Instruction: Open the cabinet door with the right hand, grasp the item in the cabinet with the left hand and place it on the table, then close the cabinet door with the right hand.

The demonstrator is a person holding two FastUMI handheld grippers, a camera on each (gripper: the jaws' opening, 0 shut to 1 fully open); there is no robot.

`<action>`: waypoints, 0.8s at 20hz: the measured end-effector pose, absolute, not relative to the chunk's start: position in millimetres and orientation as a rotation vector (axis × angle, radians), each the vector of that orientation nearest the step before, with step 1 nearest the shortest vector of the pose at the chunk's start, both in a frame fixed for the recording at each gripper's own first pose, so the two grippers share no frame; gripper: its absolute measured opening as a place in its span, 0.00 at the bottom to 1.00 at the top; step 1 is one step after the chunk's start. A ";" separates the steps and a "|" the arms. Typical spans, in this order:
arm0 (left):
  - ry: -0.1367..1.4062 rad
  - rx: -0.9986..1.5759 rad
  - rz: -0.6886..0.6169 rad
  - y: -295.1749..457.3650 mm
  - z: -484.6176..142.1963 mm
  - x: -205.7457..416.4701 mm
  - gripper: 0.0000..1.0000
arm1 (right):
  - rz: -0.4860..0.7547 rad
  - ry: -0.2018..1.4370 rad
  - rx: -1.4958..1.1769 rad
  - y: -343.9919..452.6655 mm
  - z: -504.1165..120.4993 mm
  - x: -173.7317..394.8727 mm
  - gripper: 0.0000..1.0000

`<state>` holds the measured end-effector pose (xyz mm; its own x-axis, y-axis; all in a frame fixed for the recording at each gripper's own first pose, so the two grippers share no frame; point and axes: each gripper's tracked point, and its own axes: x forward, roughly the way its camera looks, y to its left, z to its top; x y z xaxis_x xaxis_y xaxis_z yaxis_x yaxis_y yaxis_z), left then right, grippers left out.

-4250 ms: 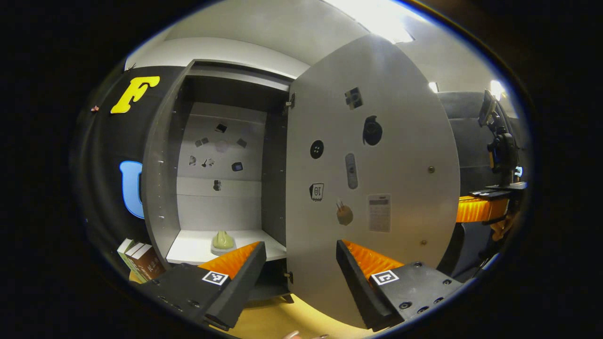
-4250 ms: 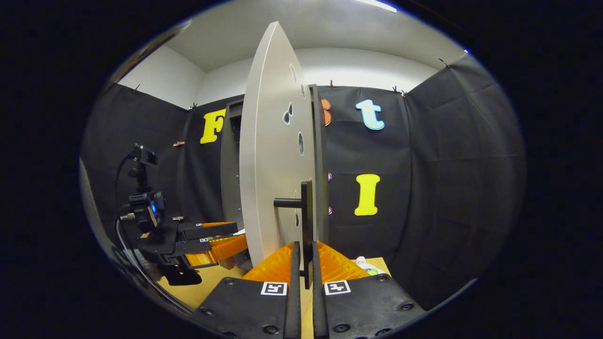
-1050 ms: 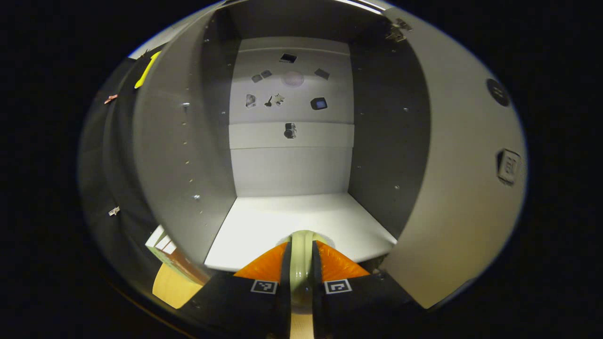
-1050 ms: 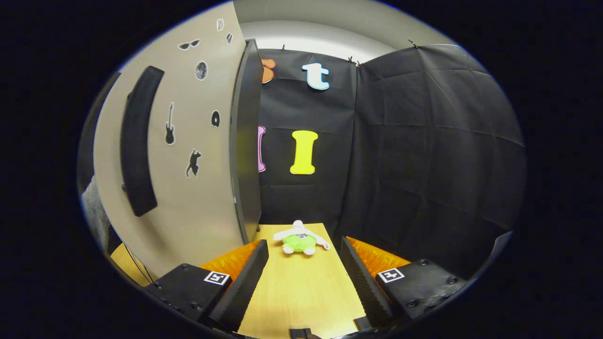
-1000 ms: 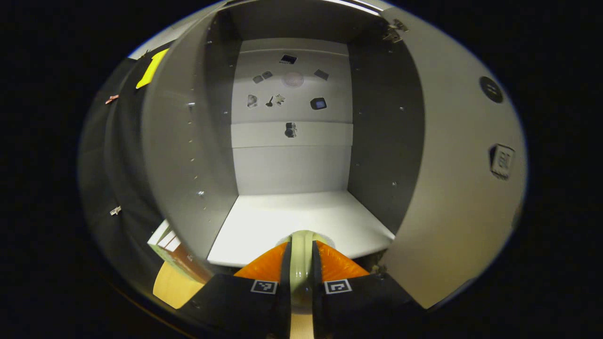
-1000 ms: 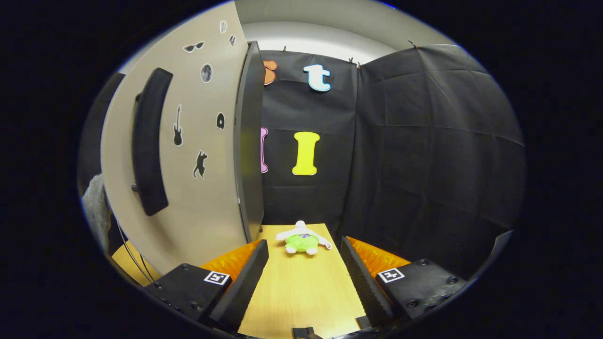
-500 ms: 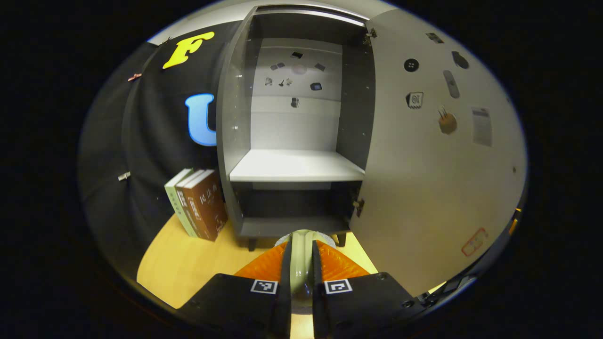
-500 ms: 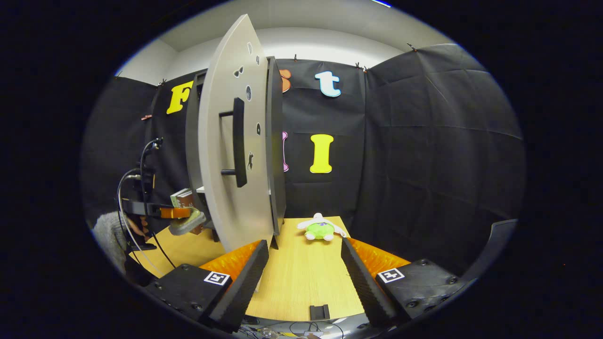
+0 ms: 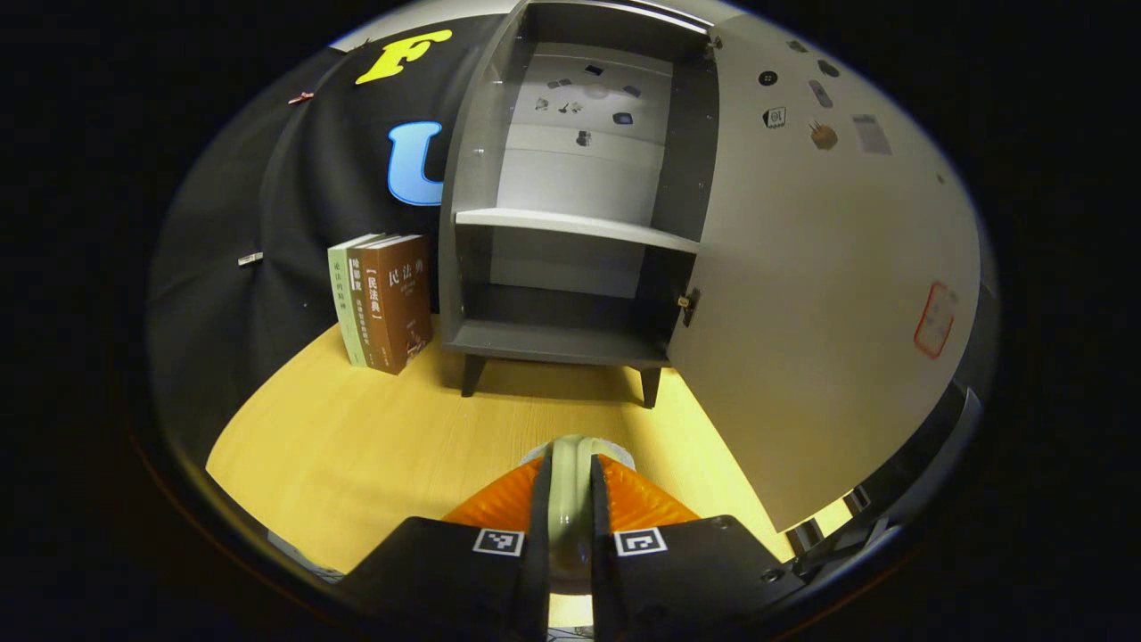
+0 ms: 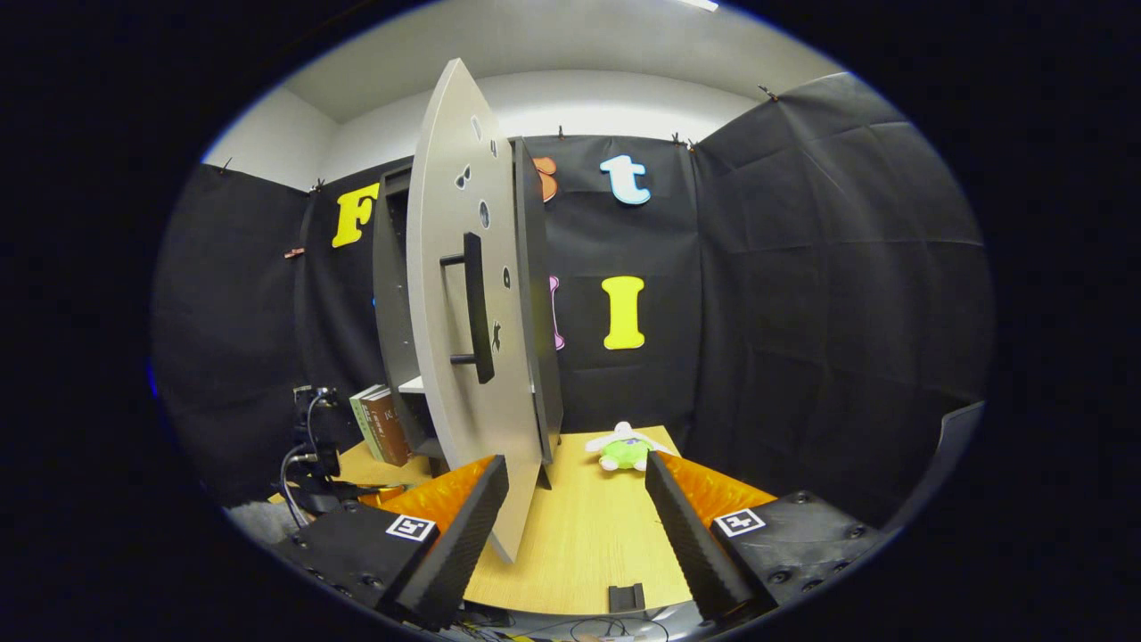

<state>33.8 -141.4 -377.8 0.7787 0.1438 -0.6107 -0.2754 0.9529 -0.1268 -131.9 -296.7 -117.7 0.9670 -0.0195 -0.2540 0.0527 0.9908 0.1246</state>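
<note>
**The green thing is out of the cabinet and the door is open**

In the left gripper view, the left gripper point(image 9: 569, 526) is squeezed tight on a pale green thing point(image 9: 569, 499). Both fingers point(image 9: 499, 504) press on its sides. It looks round and smooth, but I cannot tell what it is. It is in front of the cabinet, over the near part of the wooden table point(image 9: 357, 446). I cannot tell if it touches the table.

The cabinet point(image 9: 570, 232) stands on short legs at the back of the table. Its door point(image 9: 829, 267) is swung wide open to the right. Small stickers are on the inside of the door and on the back wall of the cabinet. The white shelf point(image 9: 579, 225) inside has nothing on it. The bottom part looks dark.

Some books point(image 9: 383, 299) stand upright just beside the left side of the cabinet, near the back edge of the table.

In the right gripper view, the right gripper point(image 10: 575, 517) is open wide, and nothing is between its fingers. It is low over the table, near the front edge. The open door is seen almost edge-on, close to the gripper's left finger. A black handle point(image 10: 477, 308) sticks out of the door's front. The gripper is not touching the handle.

A small green and white soft toy point(image 10: 624, 448) lies on the table at the back, to the right of the cabinet, near the black cloth wall point(image 10: 802, 285).
</note>
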 end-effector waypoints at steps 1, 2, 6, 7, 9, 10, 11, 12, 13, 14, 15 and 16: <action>0.641 -0.220 0.234 -143.4 -390.3 31.9 0.22 | -0.027 0.264 0.131 -298.4 -121.0 -128.4 0.98; 0.649 -0.230 0.239 -145.4 -401.8 30.4 0.23 | -0.014 0.270 0.126 -299.2 -124.8 -122.9 0.97; 0.685 -0.253 0.248 -157.6 -444.1 18.9 0.24 | 0.002 0.327 0.117 -311.7 -149.3 -109.0 0.98; 0.701 -0.243 0.251 -158.9 -454.8 16.1 0.25 | 0.008 0.335 0.127 -312.5 -152.6 -105.3 0.98; 0.725 -0.249 0.250 -165.7 -472.4 12.3 0.25 | 0.012 0.350 0.133 -316.0 -158.0 -100.2 0.98; 0.731 -0.261 0.252 -168.3 -478.8 11.6 0.25 | 0.013 0.360 0.126 -318.0 -162.0 -98.7 0.98; 0.733 -0.267 0.254 -169.1 -482.2 9.8 0.25 | 0.016 0.371 0.119 -319.2 -165.4 -97.9 0.98; 0.738 -0.257 0.262 -167.7 -485.4 9.1 0.26 | 0.019 0.380 0.114 -319.4 -168.5 -96.9 0.98; 0.746 -0.240 0.268 -167.0 -490.1 7.2 0.27 | 0.024 0.385 0.114 -319.3 -169.8 -95.9 0.98; 0.758 -0.231 0.261 -167.4 -495.7 8.2 0.27 | 0.029 0.390 0.116 -318.6 -171.2 -94.1 0.98; 0.766 -0.235 0.250 -168.3 -498.1 9.0 0.29 | 0.033 0.391 0.119 -318.2 -171.5 -93.3 0.98; 0.769 -0.243 0.241 -170.8 -495.5 7.0 0.34 | 0.038 0.393 0.120 -317.4 -171.5 -91.9 0.99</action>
<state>7.0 -170.8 -495.5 0.6940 0.1255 -0.7089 -0.3018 0.9447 -0.1282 -91.9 -317.4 -171.5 0.9233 0.0597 -0.3794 -0.0133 0.9922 0.1236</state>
